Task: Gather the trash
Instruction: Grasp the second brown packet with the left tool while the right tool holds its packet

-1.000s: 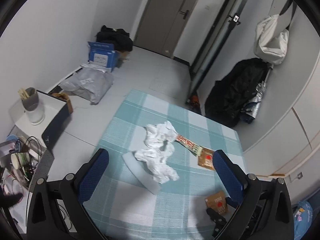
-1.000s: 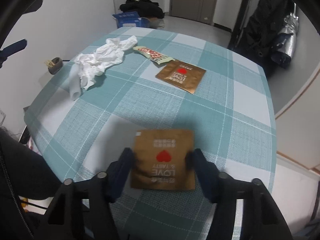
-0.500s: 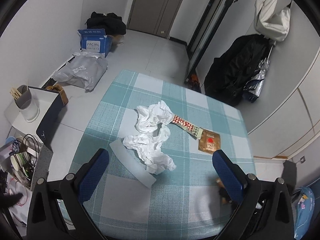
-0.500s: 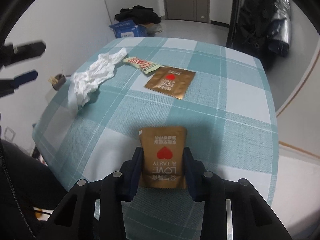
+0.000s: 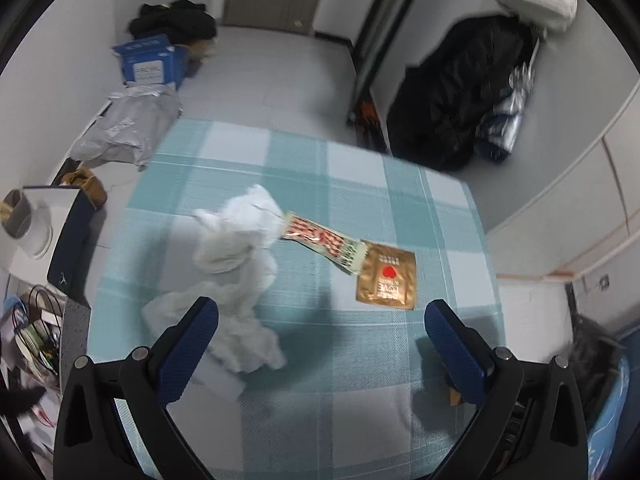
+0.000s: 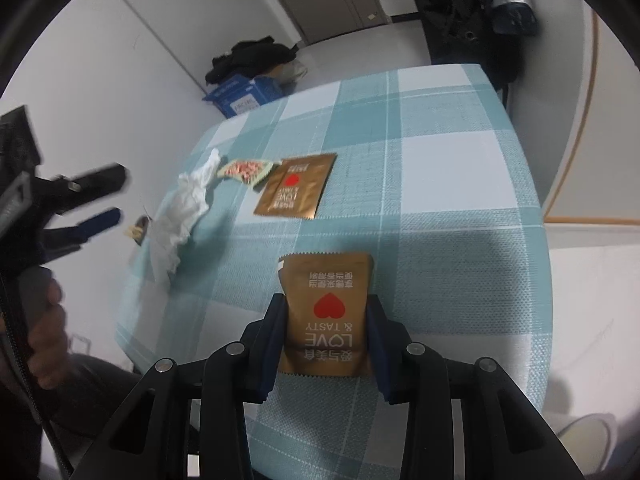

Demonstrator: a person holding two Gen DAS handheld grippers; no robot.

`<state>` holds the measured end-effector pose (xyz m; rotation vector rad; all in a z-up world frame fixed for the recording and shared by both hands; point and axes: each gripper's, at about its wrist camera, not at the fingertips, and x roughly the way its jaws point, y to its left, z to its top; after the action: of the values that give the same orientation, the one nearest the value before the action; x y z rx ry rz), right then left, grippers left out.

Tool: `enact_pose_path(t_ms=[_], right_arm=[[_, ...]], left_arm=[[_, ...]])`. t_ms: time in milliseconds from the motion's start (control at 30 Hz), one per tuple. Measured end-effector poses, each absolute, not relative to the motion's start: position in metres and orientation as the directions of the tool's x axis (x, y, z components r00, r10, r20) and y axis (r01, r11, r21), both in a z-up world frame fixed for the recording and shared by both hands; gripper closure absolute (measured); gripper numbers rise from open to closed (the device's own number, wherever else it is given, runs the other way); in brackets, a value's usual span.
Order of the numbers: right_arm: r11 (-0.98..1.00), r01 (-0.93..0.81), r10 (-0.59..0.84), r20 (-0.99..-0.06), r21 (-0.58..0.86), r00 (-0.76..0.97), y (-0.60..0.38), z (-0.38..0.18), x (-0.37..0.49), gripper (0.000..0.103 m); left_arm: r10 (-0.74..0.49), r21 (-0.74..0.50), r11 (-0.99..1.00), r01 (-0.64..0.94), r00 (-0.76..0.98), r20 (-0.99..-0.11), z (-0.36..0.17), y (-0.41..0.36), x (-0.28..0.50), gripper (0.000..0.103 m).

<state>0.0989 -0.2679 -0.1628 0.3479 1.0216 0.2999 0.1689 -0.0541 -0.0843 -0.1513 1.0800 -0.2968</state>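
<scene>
Right gripper (image 6: pixel 326 320) pinches a brown packet (image 6: pixel 326 312), its jaws just closed; left gripper (image 5: pixel 320 344) hovers agape over crumpled tissue (image 5: pixel 236 280); next, bin it.

Trash items on the checked table: four pieces noted.

Gold sachet (image 6: pixel 326 314) with red heart, print upside down, stands lifted at lower centre of the right wrist view, pinched at both side edges. Second gold sachet (image 5: pixel 387 280) lies flat, right of centre in the left wrist view; its upper left corner meets a red-and-white patterned wrapper (image 5: pixel 324 242) lying diagonally. Crumpled white tissue (image 5: pixel 236 276) sprawls left of centre, touching the wrapper's far end.
</scene>
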Motion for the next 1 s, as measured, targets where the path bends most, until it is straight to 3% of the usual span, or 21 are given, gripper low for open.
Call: enact_pose_path(t_ms=[200, 567, 1000], right_arm=[[0.883, -0.099, 0.439, -0.734, 0.459, 0.517, -0.276, -0.151, 0.091, 0.066], [0.882, -0.134, 0.445, -0.706, 0.451, 0.551, -0.288, -0.142, 0.075, 0.066], [0.869, -0.150, 0.465, -0.676, 0.471, 0.571, -0.291, -0.136, 0.071, 0.066]], left_arm=[[-0.313, -0.236, 0.939, 0.252, 0.333, -0.889, -0.103, -0.089, 0.190, 0.002], [-0.324, -0.277, 0.927, 0.251, 0.169, -0.931, -0.139, -0.123, 0.214, 0.004], [-0.091, -0.004, 0.936, 0.351, 0.232, -0.969, -0.148, -0.156, 0.212, 0.004]])
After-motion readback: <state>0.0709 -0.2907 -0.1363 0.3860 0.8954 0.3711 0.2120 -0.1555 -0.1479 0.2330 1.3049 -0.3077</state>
